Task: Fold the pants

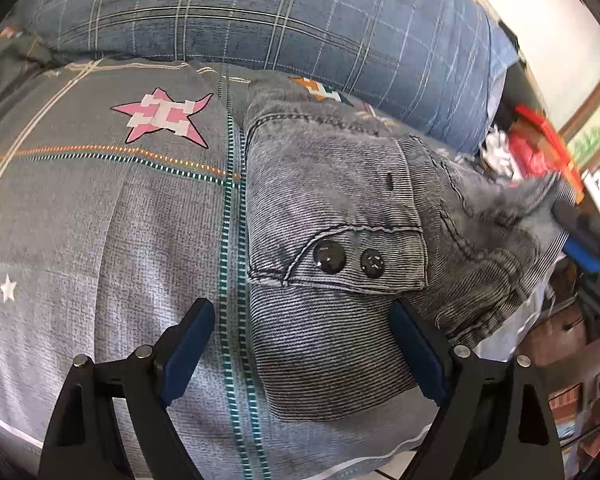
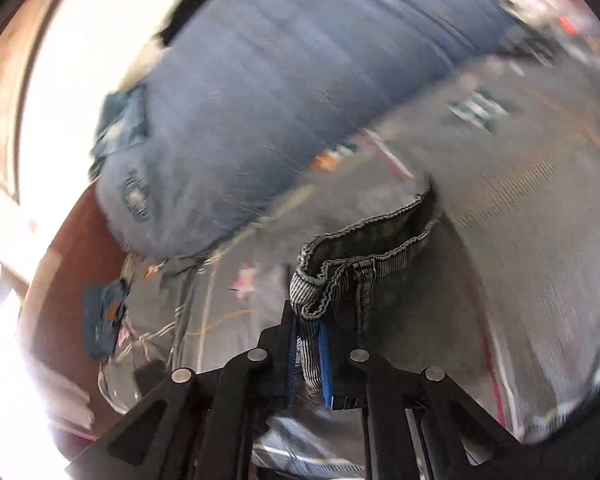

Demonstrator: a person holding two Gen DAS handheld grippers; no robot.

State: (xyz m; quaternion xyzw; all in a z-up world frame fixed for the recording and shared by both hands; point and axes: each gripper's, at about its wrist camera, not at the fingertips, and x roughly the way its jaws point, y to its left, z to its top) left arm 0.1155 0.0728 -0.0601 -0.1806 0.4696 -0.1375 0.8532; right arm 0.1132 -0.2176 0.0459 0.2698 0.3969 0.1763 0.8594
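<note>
Grey washed denim pants (image 1: 332,208) lie on the bed, waistband with two dark buttons (image 1: 348,260) toward me. My left gripper (image 1: 304,320) is open, its blue-padded fingers (image 1: 192,340) spread on either side of the waistband, close above the fabric. My right gripper (image 2: 308,344) is shut on a hemmed edge of the pants (image 2: 364,256) and holds it lifted; it also shows at the right edge of the left wrist view (image 1: 580,240), pulling the fabric up. The right wrist view is motion-blurred.
The bed sheet (image 1: 120,208) is grey with stripes and a pink star (image 1: 164,118). A big blue checked pillow (image 1: 280,12) lies along the far side. Red and white clutter (image 1: 528,148) sits beyond the bed's right edge.
</note>
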